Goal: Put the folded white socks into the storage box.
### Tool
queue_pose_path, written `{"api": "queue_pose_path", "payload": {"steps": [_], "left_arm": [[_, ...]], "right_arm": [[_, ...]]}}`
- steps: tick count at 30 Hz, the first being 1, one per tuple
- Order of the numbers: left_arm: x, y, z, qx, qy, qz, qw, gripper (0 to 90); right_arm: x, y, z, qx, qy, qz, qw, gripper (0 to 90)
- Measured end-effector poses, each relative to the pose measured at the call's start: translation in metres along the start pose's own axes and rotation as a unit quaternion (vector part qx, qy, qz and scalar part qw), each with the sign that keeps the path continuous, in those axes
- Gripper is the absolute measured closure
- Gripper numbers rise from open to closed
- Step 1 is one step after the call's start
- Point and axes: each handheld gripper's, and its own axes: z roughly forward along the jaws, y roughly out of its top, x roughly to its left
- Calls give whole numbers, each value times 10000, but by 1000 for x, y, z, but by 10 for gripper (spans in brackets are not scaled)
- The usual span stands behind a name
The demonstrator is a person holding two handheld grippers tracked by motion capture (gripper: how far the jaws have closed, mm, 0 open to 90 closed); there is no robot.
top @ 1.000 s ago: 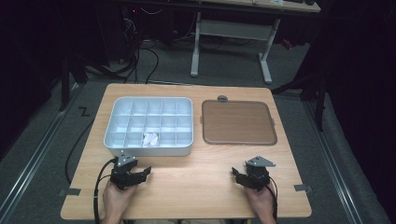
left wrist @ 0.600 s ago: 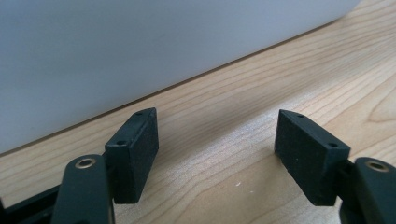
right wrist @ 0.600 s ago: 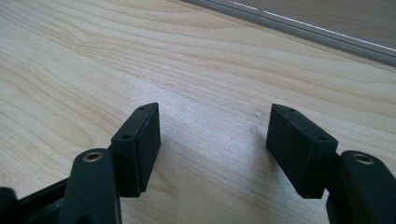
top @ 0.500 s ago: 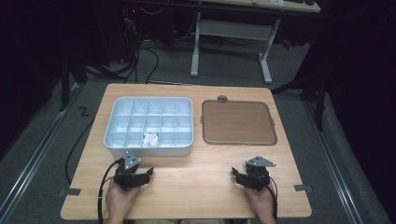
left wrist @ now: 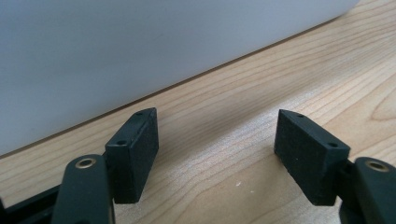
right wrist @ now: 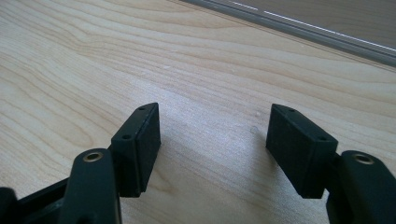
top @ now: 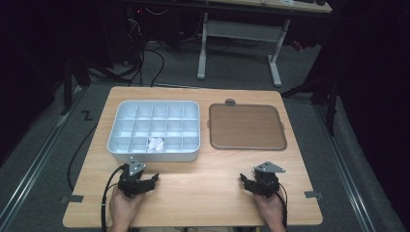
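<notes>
Both grippers rest on the near table (top: 203, 188) edge, jaws spread and empty. The left gripper (top: 137, 180) sits just before the white tray (top: 121, 145), whose near-middle compartment holds a small white piece (top: 155, 143). To reach it well, lift over the tray wall and come down straight. The right gripper (top: 261, 182) is near the brown lid (top: 246, 126).

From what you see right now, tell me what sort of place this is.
Probably a lab or recording workspace: a wooden table holding a white compartment box and brown tray, with cables on grey carpet and dark surroundings.
</notes>
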Motion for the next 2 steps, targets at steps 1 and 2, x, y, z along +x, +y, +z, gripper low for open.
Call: {"api": "queue_pose_path", "payload": {"steps": [1, 2], "left_arm": [[0, 0, 0, 0, 1, 1, 10000, 312], [0, 0, 0, 7, -1, -2, 10000, 312]], "right_arm": [[0, 0, 0, -2, 2, -3, 10000, 357], [0, 0, 0, -3, 2, -3, 10000, 357]]}}
